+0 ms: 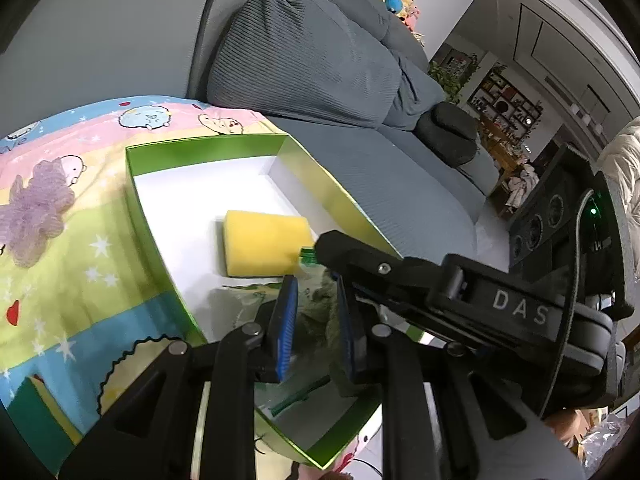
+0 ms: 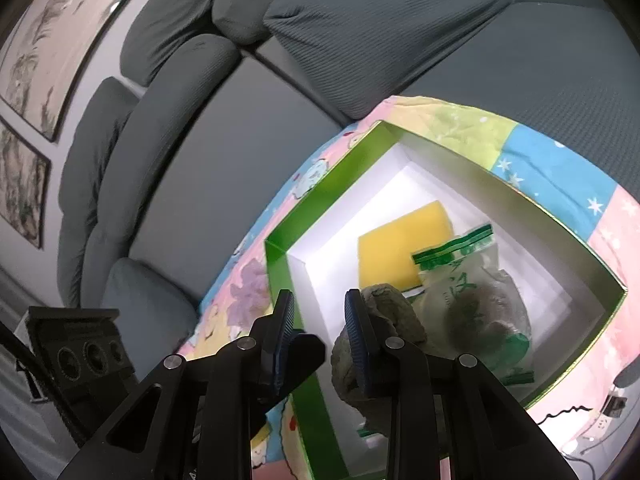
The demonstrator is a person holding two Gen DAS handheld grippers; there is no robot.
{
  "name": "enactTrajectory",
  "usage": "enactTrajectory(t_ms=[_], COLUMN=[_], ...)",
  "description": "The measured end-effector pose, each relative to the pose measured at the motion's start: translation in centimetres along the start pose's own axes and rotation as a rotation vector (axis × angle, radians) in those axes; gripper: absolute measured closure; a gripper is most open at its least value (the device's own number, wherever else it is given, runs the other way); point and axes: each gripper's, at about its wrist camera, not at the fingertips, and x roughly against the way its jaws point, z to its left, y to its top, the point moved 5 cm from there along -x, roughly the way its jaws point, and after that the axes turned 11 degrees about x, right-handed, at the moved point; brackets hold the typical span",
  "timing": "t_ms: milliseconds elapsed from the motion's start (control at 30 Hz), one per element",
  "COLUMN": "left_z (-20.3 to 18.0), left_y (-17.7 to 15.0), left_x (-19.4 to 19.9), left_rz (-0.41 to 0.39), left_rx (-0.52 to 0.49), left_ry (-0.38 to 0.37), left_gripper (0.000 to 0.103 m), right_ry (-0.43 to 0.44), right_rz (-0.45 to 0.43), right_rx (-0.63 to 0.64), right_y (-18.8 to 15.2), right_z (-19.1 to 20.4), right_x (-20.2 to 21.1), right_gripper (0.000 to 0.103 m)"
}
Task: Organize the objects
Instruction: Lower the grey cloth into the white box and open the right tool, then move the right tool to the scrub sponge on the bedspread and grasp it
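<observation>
Left gripper (image 1: pixel 314 314) clamped on clear green-printed bag (image 2: pixel 476 300) of dark clumps, low inside green box (image 1: pixel 160 216) beside yellow sponge (image 1: pixel 262 248); right gripper (image 2: pixel 320 336) part open, nothing between pads, grey-green lump (image 2: pixel 394 312) outside its right finger.

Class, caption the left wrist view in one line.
Left tool grips a clear bag over the green box beside a yellow sponge.
</observation>
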Motion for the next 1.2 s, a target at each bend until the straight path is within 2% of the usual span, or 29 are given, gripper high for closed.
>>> enactTrajectory(t_ms=[200,333,400,633,667,733,800,1000,1100,1200], left_z=[1.2,2.2,2.6,5.0,5.5,6.5,7.4,10.7,12.6,14.3], left_y=[0.4,0.7,0.8,0.1,0.0,-0.5,-0.9,-2.6,-3.6,-4.7], left_x=[1.5,3.5,4.4,8.1,8.6,9.6,10.4,13.1,14.1,14.9], left_rz=[-0.025,-0.065,-0.082,-0.136,-0.142,-0.149,-0.156,-0.168,-0.158,-0.152], left_rx=[0.028,0.048,0.050,0.085,0.098,0.117,0.131,0.203,0.251,0.303], left_ry=[0.024,0.041,0.054,0.124,0.140,0.169,0.190,0.255,0.277,0.293], left_gripper=[0.080,0.056,0.055,0.033,0.033,0.031,0.026,0.020,0.018,0.017], right_ry=[-0.031,-0.028,-0.032,-0.037,-0.029,-0.011,0.014,0.124,0.166,0.165], right_rz=[-0.023,-0.047,-0.078,-0.176,-0.187,-0.200,-0.203,-0.109,-0.032,0.031], right_rx=[-0.006,0.007,0.016,0.057,0.070,0.115,0.155,0.233,0.265,0.303], right_y=[0.1,0.2,0.4,0.8,0.8,0.7,0.5,-0.6,-1.6,-2.6], right_z=[0.0,0.7,1.2,3.2,3.7,4.9,6.3,10.0,11.9,13.3], right_x=[0.5,1.1,1.7,4.0,4.4,5.0,5.3,3.6,1.8,0.1], right_gripper=[0.073,0.073,0.073,0.073,0.073,0.067,0.049,0.034,0.031,0.031])
